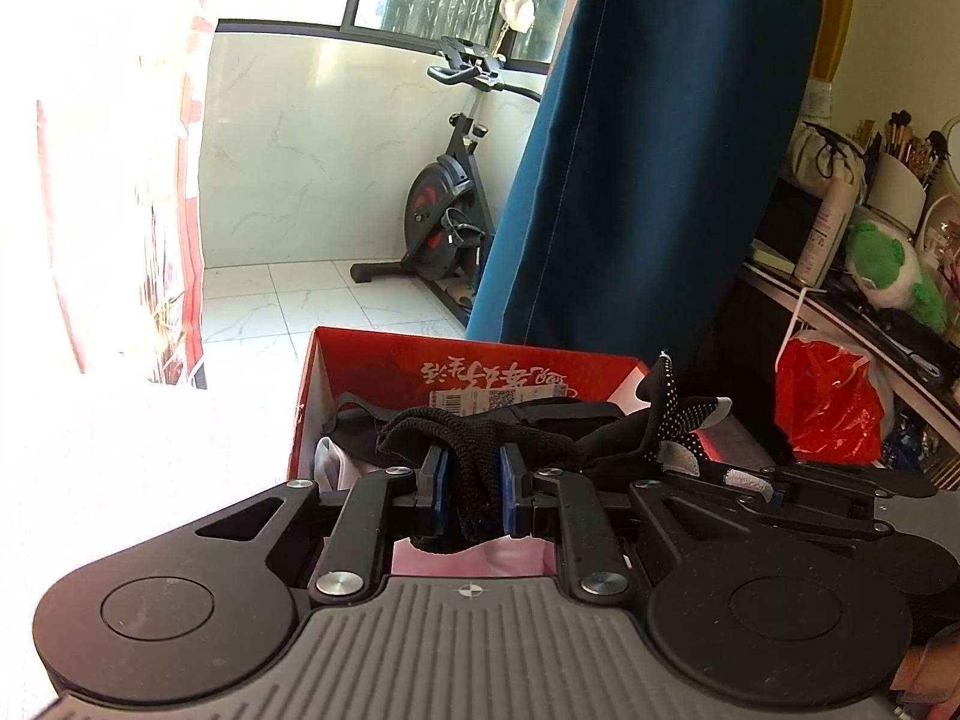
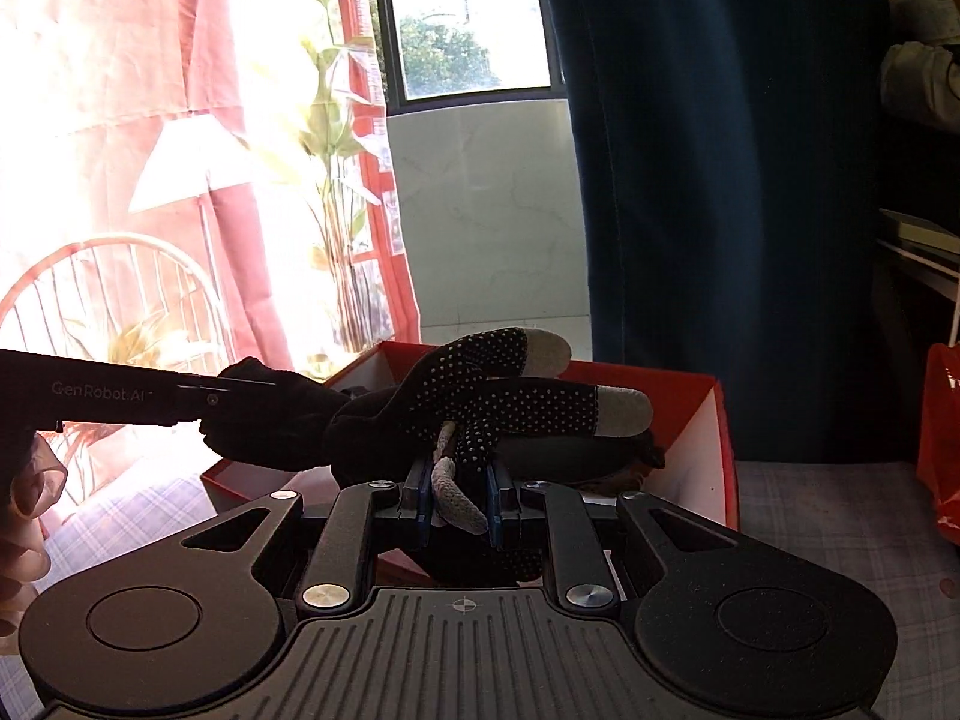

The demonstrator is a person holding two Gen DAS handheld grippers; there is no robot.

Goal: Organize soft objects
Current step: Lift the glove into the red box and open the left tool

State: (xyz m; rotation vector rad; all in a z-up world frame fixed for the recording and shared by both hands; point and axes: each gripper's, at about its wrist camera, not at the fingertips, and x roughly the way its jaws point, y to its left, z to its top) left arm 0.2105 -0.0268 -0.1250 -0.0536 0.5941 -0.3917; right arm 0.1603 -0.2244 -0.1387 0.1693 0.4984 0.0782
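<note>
Both grippers [image 1: 474,495] [image 2: 459,501] clamped one black glove [image 2: 480,414] above the red box [image 1: 480,360]; glove not yet stowed.

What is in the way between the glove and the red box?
Nothing visible. The glove, clamped by the left gripper and right gripper, hangs above the open red box, which already holds dark fabric.
</note>
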